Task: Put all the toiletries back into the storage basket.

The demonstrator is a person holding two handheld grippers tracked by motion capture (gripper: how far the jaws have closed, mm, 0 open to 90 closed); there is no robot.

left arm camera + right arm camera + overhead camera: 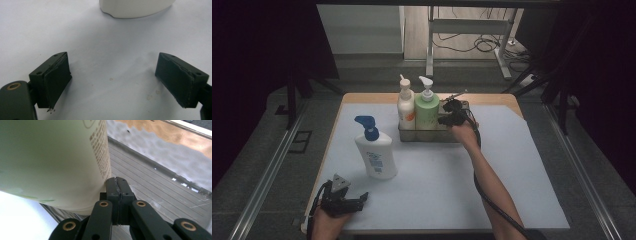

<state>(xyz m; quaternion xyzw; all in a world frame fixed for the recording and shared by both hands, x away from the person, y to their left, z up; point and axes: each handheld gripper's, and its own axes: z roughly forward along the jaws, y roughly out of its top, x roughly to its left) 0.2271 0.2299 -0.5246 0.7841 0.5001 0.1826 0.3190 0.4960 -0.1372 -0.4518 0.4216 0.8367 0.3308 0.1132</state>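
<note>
At the worktop's near left corner, the left hand-held gripper (343, 199) rests with jaws spread wide and empty. The blue-capped bottle (375, 148) stands just beyond. The right hand-held gripper (451, 114), jaws pressed together, sits inside the rack (458, 136) against the green bottle (427, 107); best nudge gently, keeping it upright.

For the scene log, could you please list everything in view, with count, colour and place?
pump bottle with blue pump: 1, white, standing on the mat, front left.
cream pump bottle: 1, cream-white with orange label, left in the basket.
green pump bottle: 1, light green, middle of the basket.
basket: 1, grey metal, back centre of the mat.
mat: 1, pale blue-white, covering the table.
table: 1, wooden.
left claw: 1, black, open, front left corner.
right claw: 1, black, shut, beside the green pump bottle.
</note>
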